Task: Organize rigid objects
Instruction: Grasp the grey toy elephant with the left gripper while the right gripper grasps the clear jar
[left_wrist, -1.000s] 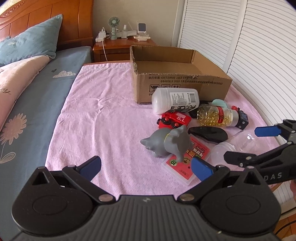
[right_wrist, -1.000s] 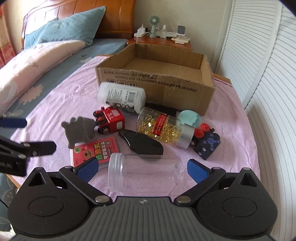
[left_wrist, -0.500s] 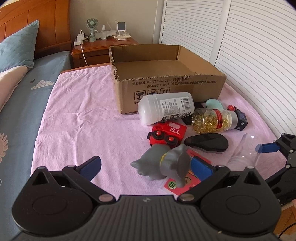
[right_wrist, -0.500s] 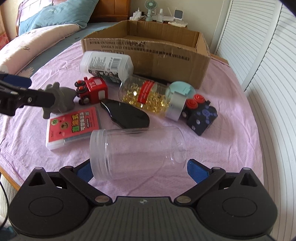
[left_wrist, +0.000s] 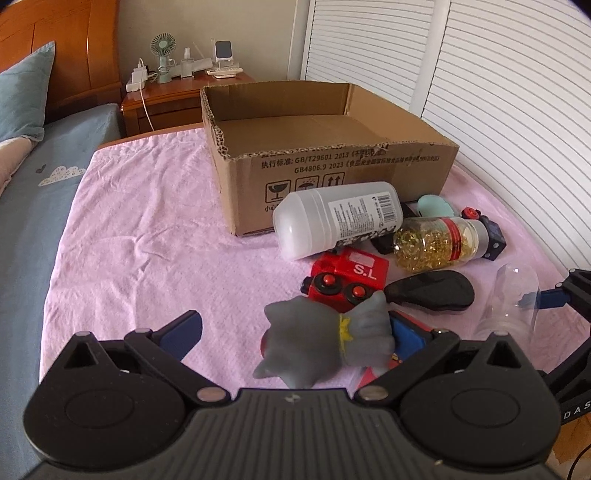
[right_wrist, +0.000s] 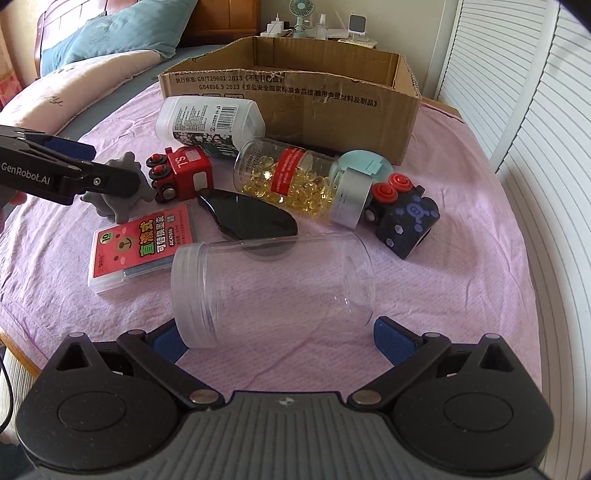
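a: while the right gripper sits wide open at the near edge, the clear empty jar lies on its side between the blue pads, and i can't tell whether either pad touches it.

b: and the left gripper? it's spread open too, with the grey toy figure lying between its fingers, close against the right-hand one. nothing is clamped.

a: under that figure is the red card case, flat on the pink cloth. just past it, the black oval piece and the red toy car marked s.l.

b: further on, the capsule bottle lies on its side, full of yellow softgels, its cap end beside the dark blue toy car and a teal disc.

a: behind the red car, the white bottle lies against the front wall of the cardboard box, which stands open.

b: farthest back, a wooden nightstand carries a small green fan.
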